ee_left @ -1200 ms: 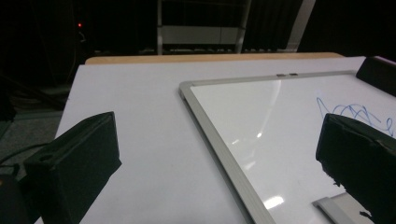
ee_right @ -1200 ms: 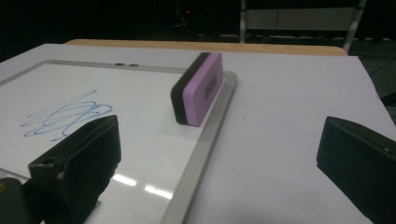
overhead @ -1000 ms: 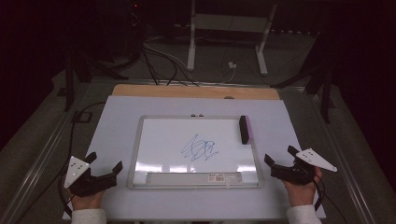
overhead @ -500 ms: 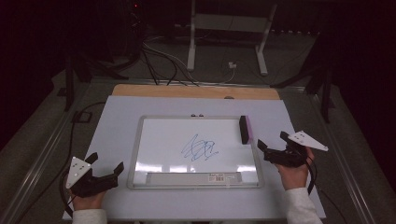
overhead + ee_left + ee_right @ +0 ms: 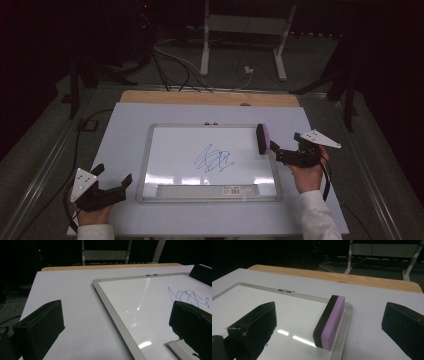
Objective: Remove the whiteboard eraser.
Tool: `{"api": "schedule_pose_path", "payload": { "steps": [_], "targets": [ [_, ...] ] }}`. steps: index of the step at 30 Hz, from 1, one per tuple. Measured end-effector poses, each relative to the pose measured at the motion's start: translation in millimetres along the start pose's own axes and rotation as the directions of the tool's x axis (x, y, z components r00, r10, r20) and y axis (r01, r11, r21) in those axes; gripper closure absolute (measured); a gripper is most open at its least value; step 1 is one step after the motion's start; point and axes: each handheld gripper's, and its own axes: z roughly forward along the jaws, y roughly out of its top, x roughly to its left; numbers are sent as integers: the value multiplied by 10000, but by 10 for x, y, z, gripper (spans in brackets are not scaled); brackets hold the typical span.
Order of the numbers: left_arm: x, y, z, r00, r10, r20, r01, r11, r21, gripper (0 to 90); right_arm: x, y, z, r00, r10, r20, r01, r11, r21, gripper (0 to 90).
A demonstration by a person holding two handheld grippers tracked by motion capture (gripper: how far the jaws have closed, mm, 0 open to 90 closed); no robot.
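A whiteboard (image 5: 170,150) lies flat in the middle of the white table top, with a blue scribble (image 5: 214,161) at its centre. A black-and-purple eraser (image 5: 262,138) stands on edge on the board's right rim. My right gripper (image 5: 285,144) is just right of the eraser and close to it, open, with nothing in it. In the right gripper view the eraser (image 5: 329,322) lies ahead between the spread jaws of my right gripper (image 5: 329,315). My left gripper (image 5: 112,175) rests open at the table's front left, beside the board's corner. The left gripper view shows my left gripper (image 5: 117,315), the whiteboard (image 5: 130,295) and the scribble (image 5: 187,296).
A grey marker tray (image 5: 207,191) with a label runs along the board's near edge. A wooden strip (image 5: 210,97) borders the table's far side. Beyond it stand a metal stand (image 5: 240,45) and floor cables (image 5: 175,65). White table surface (image 5: 125,135) lies left of the board.
My right gripper has moved forward and to the left, from the table's front right up beside the eraser. The left gripper has barely shifted.
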Motion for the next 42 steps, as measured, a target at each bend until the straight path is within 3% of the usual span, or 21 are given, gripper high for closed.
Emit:
{"api": "schedule_pose_path", "payload": {
  "steps": [8, 14, 23, 30, 36, 39, 42],
  "targets": [
    [-2, -2, 2, 10000, 6, 20, -6, 10000, 3, 5, -6, 45, 166, 9999, 16, 125, -19, 9997, 229, 0],
    [-4, -4, 8, 10000, 32, 38, -32, 10000, 22, 6, -1, 3, 377, 9998, 9, 218, -24, 9976, 695, 0],
    [-2, -5, 6, 10000, 20, 48, -20, 10000, 11, 6, 38, -107, 664, 9993, 298, 221, -329, 9875, 1540, 8],
    [-1, -6, 7, 10000, 30, 55, -30, 10000, 19, 6, 22, -176, 784, 9978, 527, 395, -601, 9744, 2167, 67],
    [-8, -5, 12, 10000, 76, 62, -76, 10000, 51, 6, 21, -201, 832, 9964, 566, 639, -702, 9691, 2366, 168],
    [-13, -5, 13, 9999, 87, 73, -87, 10000, 45, 5, 55, -230, 879, 9935, 361, 1078, -635, 9628, 2628, 312],
    [-14, -5, 13, 9999, 84, 70, -84, 10000, 48, 5, 76, -254, 903, 9931, 314, 1132, -622, 9582, 2792, 421]
  ]
}}
